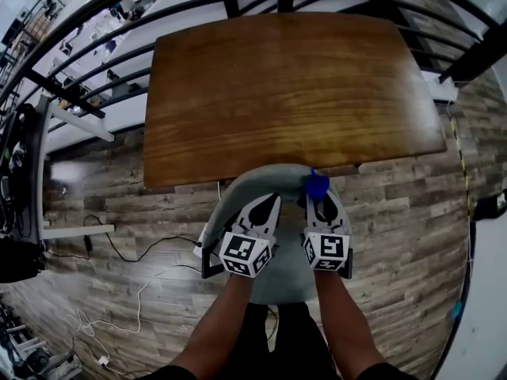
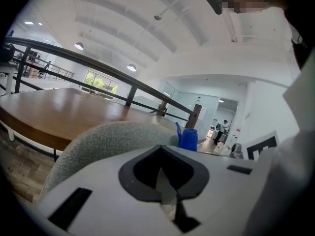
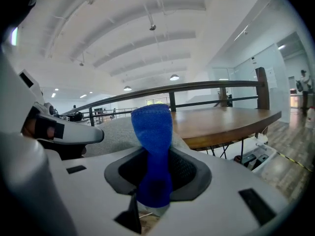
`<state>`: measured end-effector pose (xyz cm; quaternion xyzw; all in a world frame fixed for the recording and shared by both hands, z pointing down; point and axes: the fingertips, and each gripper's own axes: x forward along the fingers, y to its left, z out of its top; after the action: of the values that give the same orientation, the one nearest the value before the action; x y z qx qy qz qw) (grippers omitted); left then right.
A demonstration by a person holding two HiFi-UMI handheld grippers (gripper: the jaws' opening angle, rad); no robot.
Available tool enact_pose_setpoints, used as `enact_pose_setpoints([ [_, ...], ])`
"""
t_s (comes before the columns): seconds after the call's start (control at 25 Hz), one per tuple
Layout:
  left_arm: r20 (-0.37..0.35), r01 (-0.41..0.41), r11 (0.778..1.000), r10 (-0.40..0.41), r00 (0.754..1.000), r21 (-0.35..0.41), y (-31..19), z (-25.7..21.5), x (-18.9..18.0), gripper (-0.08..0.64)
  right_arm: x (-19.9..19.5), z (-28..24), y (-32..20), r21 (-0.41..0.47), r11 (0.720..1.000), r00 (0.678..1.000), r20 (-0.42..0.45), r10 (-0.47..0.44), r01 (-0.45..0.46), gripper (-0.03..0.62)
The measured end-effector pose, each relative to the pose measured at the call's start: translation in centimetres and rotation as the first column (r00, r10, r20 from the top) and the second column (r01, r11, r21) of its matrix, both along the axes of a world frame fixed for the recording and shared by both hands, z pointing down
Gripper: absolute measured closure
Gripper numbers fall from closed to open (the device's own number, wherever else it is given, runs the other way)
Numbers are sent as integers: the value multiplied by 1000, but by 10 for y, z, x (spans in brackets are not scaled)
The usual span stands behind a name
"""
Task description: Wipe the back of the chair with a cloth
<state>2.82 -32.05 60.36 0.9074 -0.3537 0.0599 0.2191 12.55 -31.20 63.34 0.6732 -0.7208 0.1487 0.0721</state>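
Observation:
The grey fabric chair back [image 1: 257, 182] curves just below the table's near edge, and both grippers hover over it. My right gripper [image 1: 322, 204] is shut on a blue cloth [image 1: 318, 185], which sticks up out of the jaws [image 3: 153, 132] at the top of the backrest's right part. Beside it on the left, my left gripper [image 1: 268, 206] is shut with nothing in it. In the left gripper view the chair back [image 2: 98, 141] rises ahead and the blue cloth [image 2: 188, 138] shows at its right end.
A brown wooden table [image 1: 285, 93] stands directly beyond the chair, with a black railing [image 1: 238, 2] behind it. Cables [image 1: 119, 252] trail over the wood-plank floor at the left. The person's legs are under the grippers.

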Motion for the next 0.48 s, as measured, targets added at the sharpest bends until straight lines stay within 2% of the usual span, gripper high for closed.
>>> enact_pose_setpoints([
  [0.24,0,-21,1000,21,1000,20,7,-2,6,561,20,4,11,-19,997,995,-66,72,-73,476],
  [0.36,-4,-6,999,6,1000,43,9,-9,-4,561,25,6,17,-25,994,984,-142,104,-108,476],
  [0.48,9,15,998,-16,1000,59,10,-9,-21,561,12,7,20,-24,994,978,-181,101,-107,476],
])
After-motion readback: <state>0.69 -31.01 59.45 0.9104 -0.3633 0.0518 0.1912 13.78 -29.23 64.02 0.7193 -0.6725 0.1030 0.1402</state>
